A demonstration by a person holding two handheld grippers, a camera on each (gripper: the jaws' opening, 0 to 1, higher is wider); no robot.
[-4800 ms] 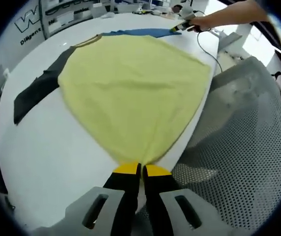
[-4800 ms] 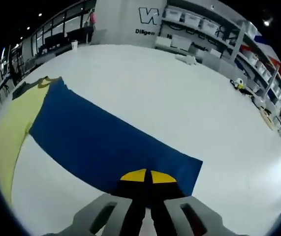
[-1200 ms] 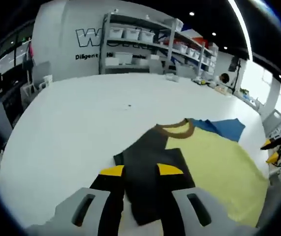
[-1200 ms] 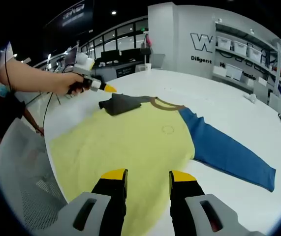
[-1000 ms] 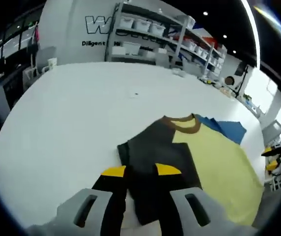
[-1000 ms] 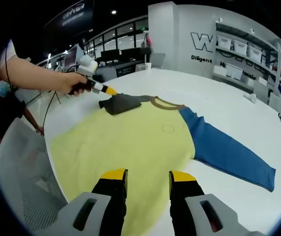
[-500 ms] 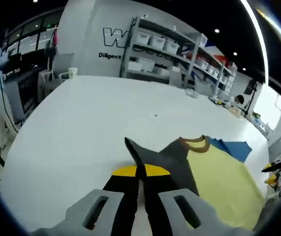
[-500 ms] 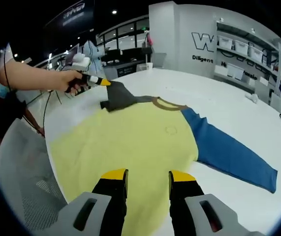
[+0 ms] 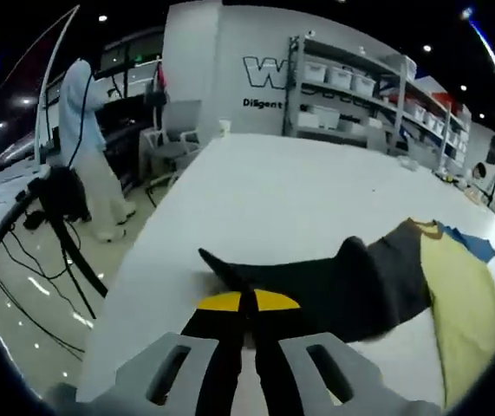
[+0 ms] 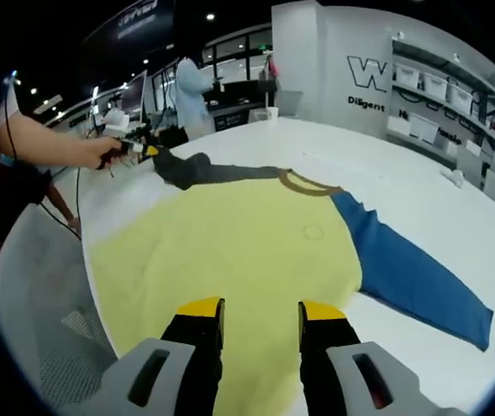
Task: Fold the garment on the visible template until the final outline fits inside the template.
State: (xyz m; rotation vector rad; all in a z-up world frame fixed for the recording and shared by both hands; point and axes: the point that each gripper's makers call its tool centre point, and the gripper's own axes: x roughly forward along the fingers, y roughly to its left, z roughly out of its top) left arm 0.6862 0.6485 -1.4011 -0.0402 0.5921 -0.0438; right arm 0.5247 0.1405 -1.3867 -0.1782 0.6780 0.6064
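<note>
At lower centre of the left gripper view, the left gripper pinches the garment's dark sleeve, which drapes limp and light. Rightward, the right gripper hovers parted over the garment spread mid-frame; cuffs and hems look like the safest holds.

Ceiling spotlights are flooding the hall with bright, even light, bouncing softly off the white table and leaving only faint shadows beneath the garment. Fisheye distortion is bending the shelving and table edges into curves, with detail smearing toward the margins of both views. A pale glare is washing out the far right of the left gripper view, while the floor at its lower left is sitting dimmer.
</note>
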